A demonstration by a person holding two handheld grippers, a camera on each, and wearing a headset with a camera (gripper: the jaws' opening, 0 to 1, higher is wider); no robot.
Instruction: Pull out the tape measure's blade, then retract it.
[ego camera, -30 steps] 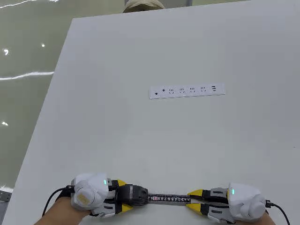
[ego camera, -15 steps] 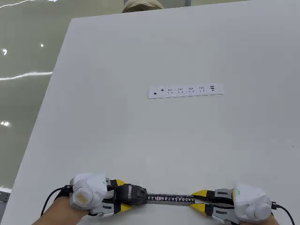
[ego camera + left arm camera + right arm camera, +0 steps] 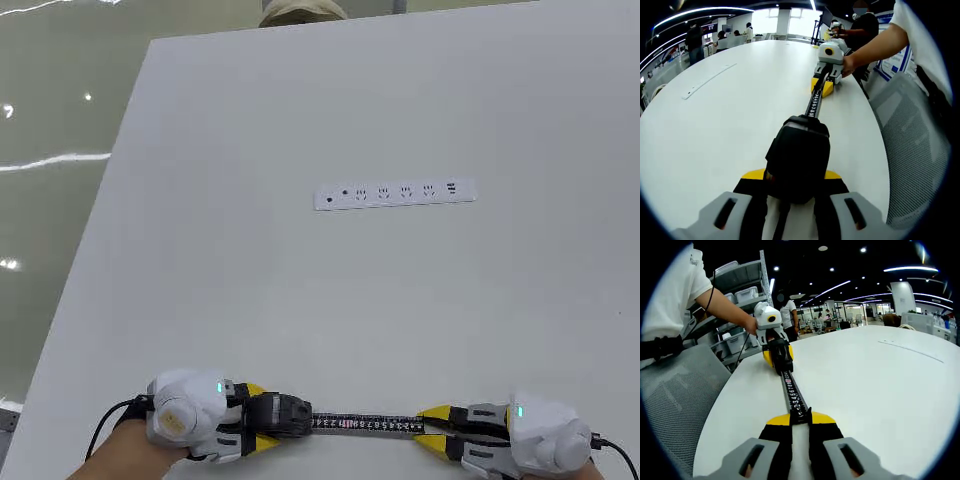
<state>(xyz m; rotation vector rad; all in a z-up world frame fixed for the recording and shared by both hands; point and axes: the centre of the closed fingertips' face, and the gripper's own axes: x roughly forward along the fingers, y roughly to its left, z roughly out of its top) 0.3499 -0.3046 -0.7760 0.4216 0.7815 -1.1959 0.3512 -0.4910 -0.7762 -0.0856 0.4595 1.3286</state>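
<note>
right tool [image 3: 430,430]: has slid further right along the near edge than a second ago; jaws pinched on the free end of the blade [image 3: 365,424]
left tool [image 3: 262,418]: at the near left, place unchanged; jaws pressed from both sides onto the black case of the tape measure [image 3: 284,414]
blade: drawn out longer than before; runs straight from the case rightward to the right tool, numbers facing up
tabletop [image 3: 300,300]: white; both tools low over its near edge
power strip [image 3: 394,192]: white, flat, farther off near the middle; well apart from both tools
</note>
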